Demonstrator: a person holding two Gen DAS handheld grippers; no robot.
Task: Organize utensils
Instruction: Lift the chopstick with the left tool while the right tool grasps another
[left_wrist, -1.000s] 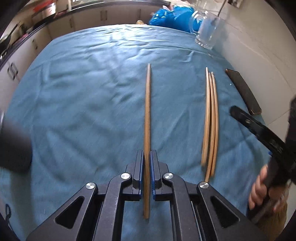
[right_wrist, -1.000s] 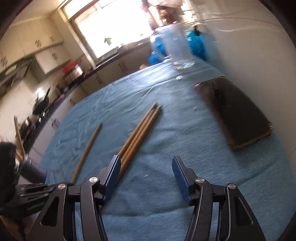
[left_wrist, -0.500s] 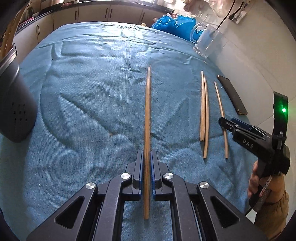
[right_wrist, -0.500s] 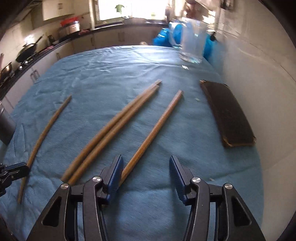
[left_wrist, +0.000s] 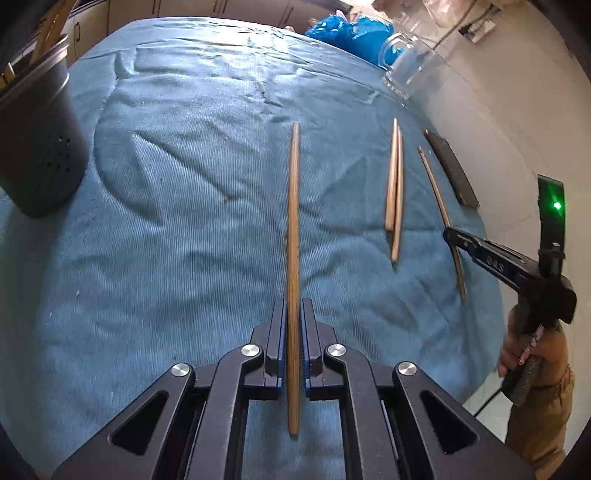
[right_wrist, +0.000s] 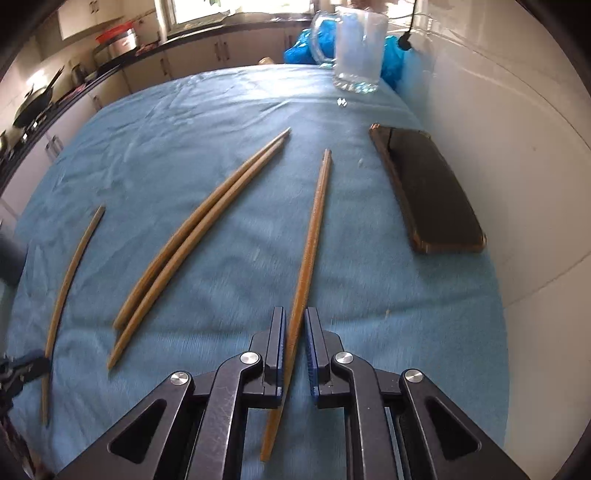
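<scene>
My left gripper is shut on a wooden chopstick that points straight ahead above the blue cloth. My right gripper is nearly shut around another chopstick; a thin gap shows on its right side. That chopstick still lies on the cloth. Two more chopsticks lie side by side to its left; they also show in the left wrist view. A dark utensil holder with wooden sticks in it stands at the left.
A dark phone lies by the right edge near the white wall. A glass mug and a blue bag stand at the far end. Kitchen cabinets lie beyond the table.
My right gripper has moved in over the single chopstick and narrowed its jaws around it. My left gripper has lifted and pulled back with its chopstick; the holder has come into view.
</scene>
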